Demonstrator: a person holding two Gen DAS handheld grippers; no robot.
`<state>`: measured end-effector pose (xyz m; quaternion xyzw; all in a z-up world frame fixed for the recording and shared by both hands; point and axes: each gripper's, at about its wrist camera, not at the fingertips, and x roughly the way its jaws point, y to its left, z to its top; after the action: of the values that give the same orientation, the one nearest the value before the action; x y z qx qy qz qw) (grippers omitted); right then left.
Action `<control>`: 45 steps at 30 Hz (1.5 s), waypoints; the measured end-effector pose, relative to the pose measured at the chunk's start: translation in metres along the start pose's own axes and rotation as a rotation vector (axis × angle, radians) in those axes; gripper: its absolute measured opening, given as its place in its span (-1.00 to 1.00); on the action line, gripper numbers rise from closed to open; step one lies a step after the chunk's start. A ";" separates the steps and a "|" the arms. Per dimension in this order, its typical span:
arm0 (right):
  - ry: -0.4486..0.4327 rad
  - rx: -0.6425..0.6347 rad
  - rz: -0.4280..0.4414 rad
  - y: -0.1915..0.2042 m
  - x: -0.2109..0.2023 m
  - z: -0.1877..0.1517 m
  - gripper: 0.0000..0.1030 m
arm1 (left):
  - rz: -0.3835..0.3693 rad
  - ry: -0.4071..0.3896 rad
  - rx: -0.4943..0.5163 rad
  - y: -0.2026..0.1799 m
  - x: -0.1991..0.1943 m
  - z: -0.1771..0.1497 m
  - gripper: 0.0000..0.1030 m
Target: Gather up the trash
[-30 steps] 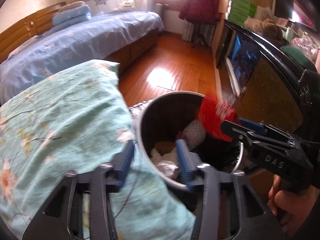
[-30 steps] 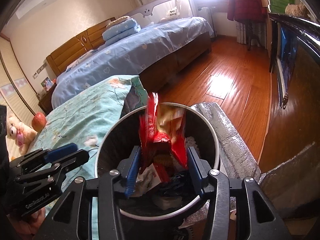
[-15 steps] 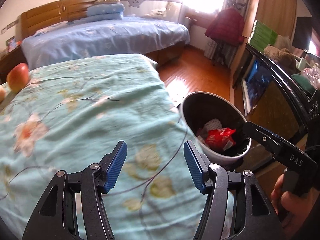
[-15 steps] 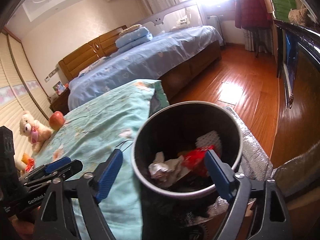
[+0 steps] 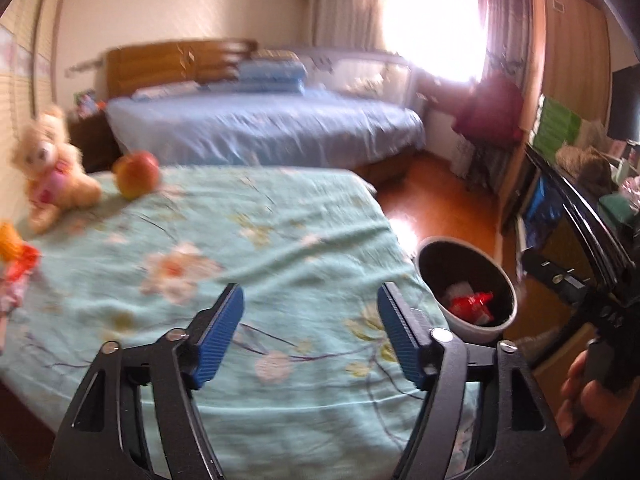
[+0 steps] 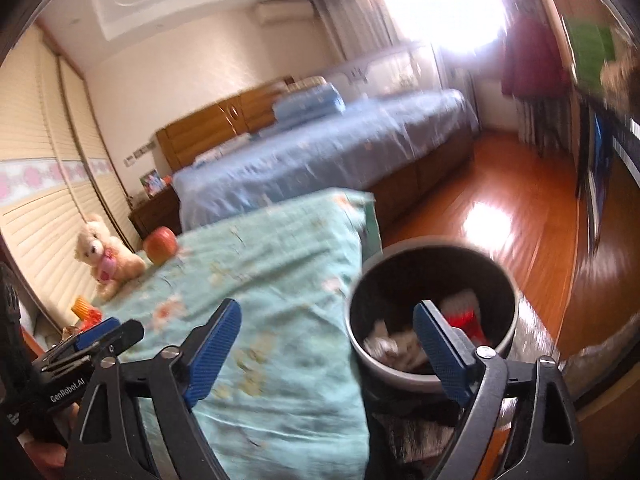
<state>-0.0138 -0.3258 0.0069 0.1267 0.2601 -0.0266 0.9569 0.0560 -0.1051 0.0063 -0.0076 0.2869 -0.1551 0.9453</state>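
Teal floral bedspread [image 5: 248, 240] fills the left wrist view; the left gripper [image 5: 310, 336] is spread wide, empty. Orange-red litter [image 5: 18, 264] lies far left, nearer this hand; the trash bin [image 5: 466, 286] sits right.

Right wrist view: the right gripper [image 6: 326, 344] gapes wide beside the bin. The other tool reads "GenRobot.AI".

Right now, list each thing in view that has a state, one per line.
left tongs: open, empty, over the bed.
right tongs: open, empty, by the bin.
trash bin: upright, no lid, partly filled.
red wrapper: inside the bin.
crumpled paper: inside the bin.
apple: resting on the floral bedspread.
teddy bear: sitting upright.
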 end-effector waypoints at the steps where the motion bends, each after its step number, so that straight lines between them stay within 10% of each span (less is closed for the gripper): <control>1: -0.034 -0.019 0.002 0.007 -0.008 0.003 0.95 | 0.026 -0.034 0.000 0.003 -0.010 -0.001 0.61; 4: -0.101 -0.069 0.001 0.024 -0.021 0.004 1.00 | 0.121 -0.121 0.017 0.008 -0.032 -0.008 1.00; 10: -0.149 -0.117 -0.022 0.043 -0.022 -0.013 1.00 | 0.222 -0.191 0.031 0.019 -0.051 -0.023 1.00; 45: -0.119 -0.183 -0.015 0.060 -0.027 -0.026 1.00 | 0.248 -0.214 0.029 0.020 -0.069 -0.034 1.00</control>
<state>-0.0435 -0.2618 0.0124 0.0350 0.2052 -0.0175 0.9779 -0.0116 -0.0628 0.0128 0.0253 0.1808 -0.0394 0.9824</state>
